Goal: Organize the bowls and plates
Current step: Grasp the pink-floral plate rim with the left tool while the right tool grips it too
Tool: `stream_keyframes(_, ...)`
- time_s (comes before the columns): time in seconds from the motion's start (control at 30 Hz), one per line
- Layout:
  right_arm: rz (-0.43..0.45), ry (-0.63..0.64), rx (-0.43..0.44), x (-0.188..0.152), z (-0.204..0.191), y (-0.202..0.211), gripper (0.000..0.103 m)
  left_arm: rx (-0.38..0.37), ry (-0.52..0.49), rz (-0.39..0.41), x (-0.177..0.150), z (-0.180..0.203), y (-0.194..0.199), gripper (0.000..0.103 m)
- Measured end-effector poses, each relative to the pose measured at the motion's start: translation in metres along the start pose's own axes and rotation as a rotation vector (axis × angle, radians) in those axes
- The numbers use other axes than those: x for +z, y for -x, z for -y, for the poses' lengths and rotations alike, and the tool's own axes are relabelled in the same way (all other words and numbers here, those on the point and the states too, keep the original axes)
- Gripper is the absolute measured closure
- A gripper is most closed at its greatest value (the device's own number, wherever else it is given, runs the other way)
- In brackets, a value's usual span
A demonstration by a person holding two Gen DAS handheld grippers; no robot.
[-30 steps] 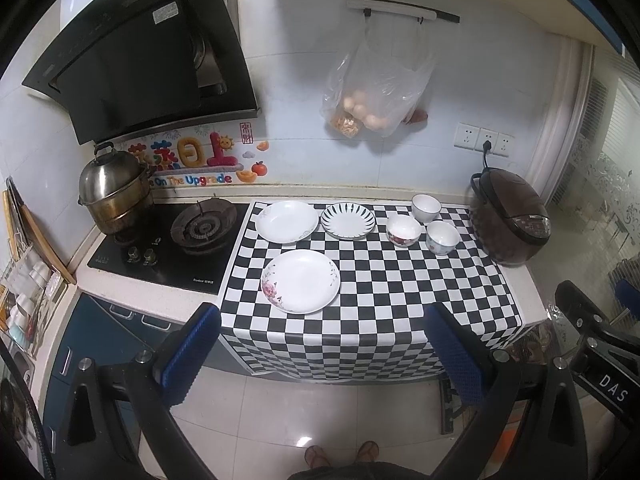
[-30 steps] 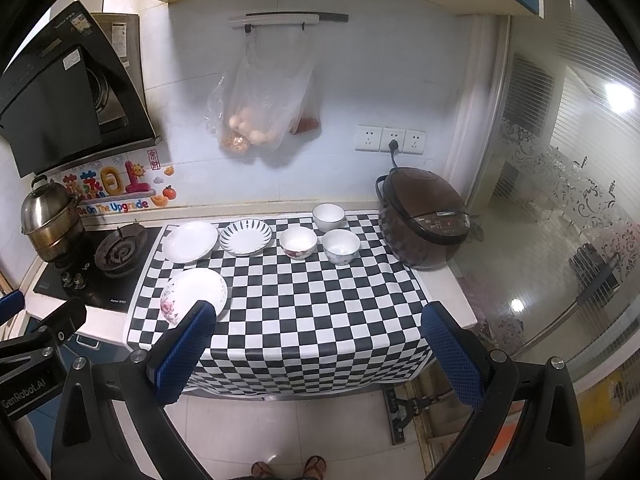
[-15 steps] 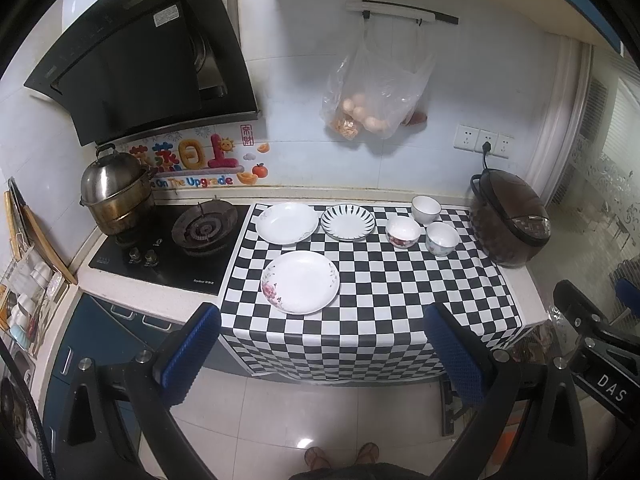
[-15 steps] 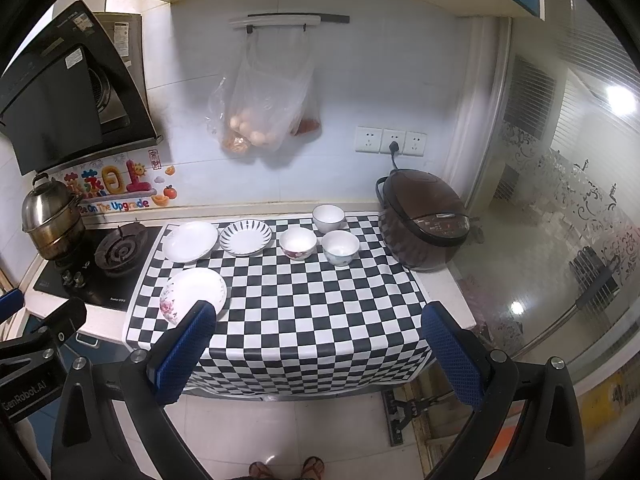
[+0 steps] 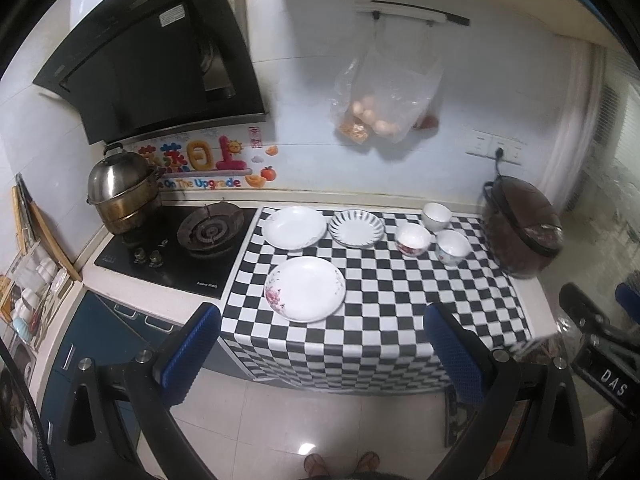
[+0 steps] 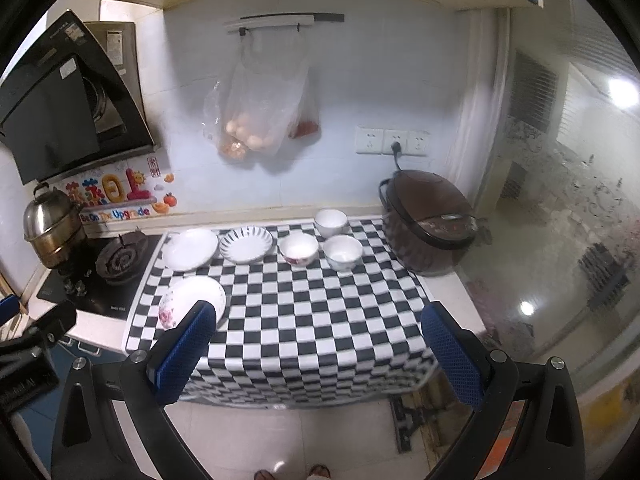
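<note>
Nearest me, both tools hang over the floor short of the counter: my left gripper and my right gripper each have their blue-padded fingers spread wide with nothing between them, I judge so either can take a dish once I reach in. On the black-and-white checked cloth, the round white plate with a pink flower rim lies alone near the front edge. Behind it sit a plain white plate and a white plate with dark radial stripes, side by side. Right of those cluster three small white bowls, close together, perhaps touching; I cannot tell. Nothing is stacked yet. Farthest right stands the brown rice cooker.
</note>
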State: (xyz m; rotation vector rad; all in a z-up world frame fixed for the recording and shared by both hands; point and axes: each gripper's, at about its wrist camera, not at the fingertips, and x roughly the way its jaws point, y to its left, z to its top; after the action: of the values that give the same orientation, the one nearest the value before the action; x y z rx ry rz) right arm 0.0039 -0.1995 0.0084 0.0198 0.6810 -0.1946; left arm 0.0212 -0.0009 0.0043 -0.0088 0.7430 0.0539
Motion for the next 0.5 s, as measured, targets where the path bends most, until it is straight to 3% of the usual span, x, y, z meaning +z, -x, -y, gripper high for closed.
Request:
stream_keyframes(0.07, -0.016, 0.027, 0.035, -0.002, 0.002, -0.022, 0.000, 0.033, 0.008, 0.000, 0.002, 0.003, -0.015, 0.000)
stream_keyframes(0.2, -0.131, 0.055, 0.140, -0.009, 0.007, -0.085, 0.000, 0.106, 0.027, -0.019, 0.004, 0.004, -0.056, 0.000)
stream_keyframes(0.27, -0.193, 0.050, 0.192, -0.014, 0.006, -0.118, 0.000, 0.151, 0.036, -0.055, 0.005, 0.000, -0.085, 0.000)
stream_keyframes(0.5, -0.354, 0.059, 0.283, -0.016, -0.030, -0.241, 0.000, 0.190, 0.058, -0.198, 0.008, -0.027, -0.185, 0.000)
